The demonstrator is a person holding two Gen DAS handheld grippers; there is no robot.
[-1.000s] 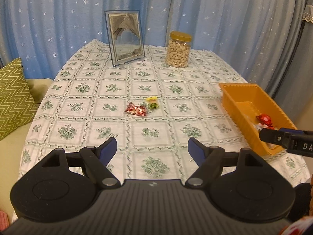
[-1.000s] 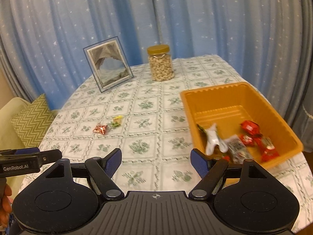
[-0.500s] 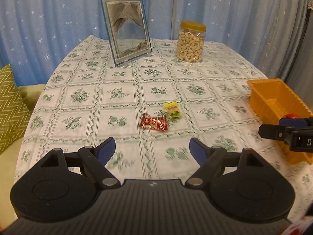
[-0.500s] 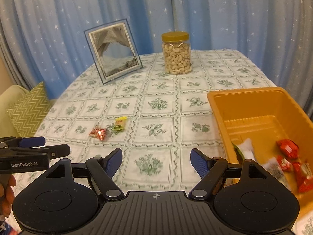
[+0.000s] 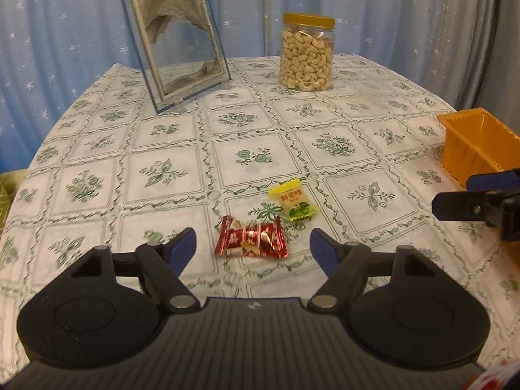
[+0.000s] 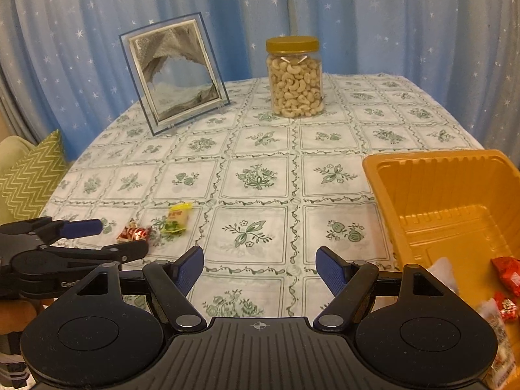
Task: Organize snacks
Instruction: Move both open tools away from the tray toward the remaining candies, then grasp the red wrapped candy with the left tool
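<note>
L hand-held gripper (image 5: 253,249) tilted down, closing round red candy (image 5: 251,240).

I see two candies lying flat on the tablecloth, out in the open, well apart from the tray. The red candy (image 5: 251,240) has a shiny red wrapper w/ twisted ends and some gold and white print. It lies sideways. The yellow candy (image 5: 292,203) is just beside it, a bit farther back and to the right. They're v. close; can't tell if they touch. Its wrapper is yellow on top, green at the bottom, w/ red letters. It's tilted. The orange tray (image 6: 435,175) sits on the right side of the table. It's mostly bare inside, w/ a few red candies (image 6: 507,273) and pale packets in its near end.
</note>
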